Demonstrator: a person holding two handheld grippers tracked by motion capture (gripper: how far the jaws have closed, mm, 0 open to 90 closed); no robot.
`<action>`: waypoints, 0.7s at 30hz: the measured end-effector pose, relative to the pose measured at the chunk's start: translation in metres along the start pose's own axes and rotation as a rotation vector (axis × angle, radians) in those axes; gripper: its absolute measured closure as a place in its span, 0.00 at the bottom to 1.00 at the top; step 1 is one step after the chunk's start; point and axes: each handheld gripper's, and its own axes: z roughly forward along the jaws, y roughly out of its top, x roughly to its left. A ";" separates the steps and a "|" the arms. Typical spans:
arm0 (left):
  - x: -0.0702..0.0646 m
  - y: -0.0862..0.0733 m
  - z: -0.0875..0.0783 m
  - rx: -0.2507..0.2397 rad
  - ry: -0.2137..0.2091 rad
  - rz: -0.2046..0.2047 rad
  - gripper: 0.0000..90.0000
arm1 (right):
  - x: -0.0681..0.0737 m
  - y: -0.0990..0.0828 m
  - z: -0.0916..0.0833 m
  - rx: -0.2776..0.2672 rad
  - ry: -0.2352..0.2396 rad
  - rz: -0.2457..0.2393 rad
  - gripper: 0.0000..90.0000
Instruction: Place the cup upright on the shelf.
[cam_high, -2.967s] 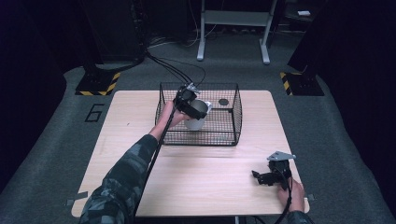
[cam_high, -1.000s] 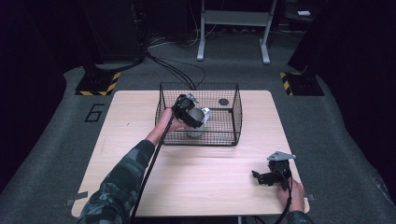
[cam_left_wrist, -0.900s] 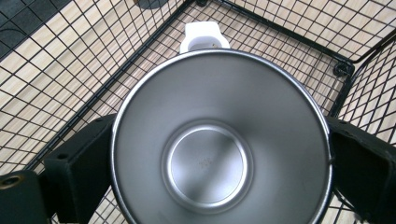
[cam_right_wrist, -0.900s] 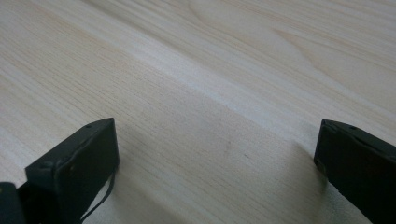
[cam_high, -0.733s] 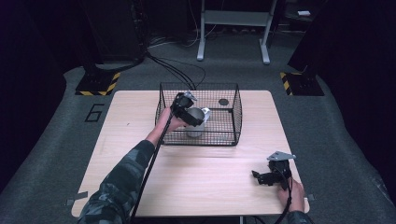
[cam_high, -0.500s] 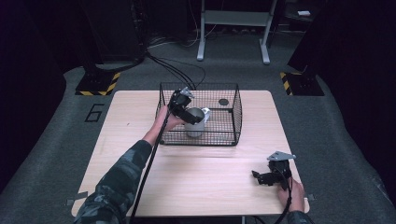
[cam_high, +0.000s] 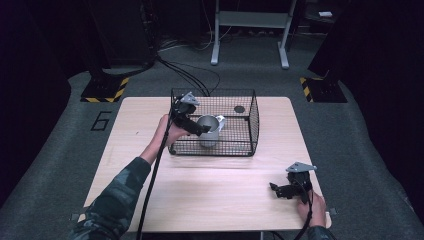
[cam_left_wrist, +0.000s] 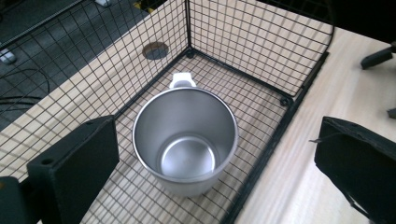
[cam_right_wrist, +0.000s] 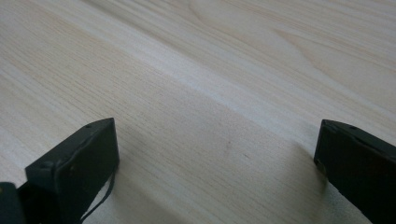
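We see the left hand-held gripper (cam_high: 199, 131) now drawn back, jaws wide, from the steel mug (cam_left_wrist: 185, 138) in the wire basket (cam_left_wrist: 261, 74); the right hand-held gripper (cam_high: 276, 189) rests wide open on the surface (cam_right_wrist: 224, 84).

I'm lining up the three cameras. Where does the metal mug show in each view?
High view: the metal mug stands upright in the wire basket, left of its middle, by the left gripper.
Left gripper view: mug at centre, seen from above, between the open jaws.
Right gripper view: bare tabletop, no mug.
Shared landmark: the basket's black mesh.
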 end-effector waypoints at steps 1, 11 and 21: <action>-0.002 -0.001 -0.004 -0.004 0.001 0.009 0.00 | 0.000 0.000 0.000 0.000 0.000 0.001 0.00; -0.017 -0.020 -0.048 -0.027 0.040 0.016 0.00 | 0.000 0.000 0.000 0.000 0.000 0.002 0.00; -0.031 -0.068 -0.088 -0.049 0.087 -0.005 0.00 | 0.000 0.000 0.000 0.001 0.000 0.003 0.00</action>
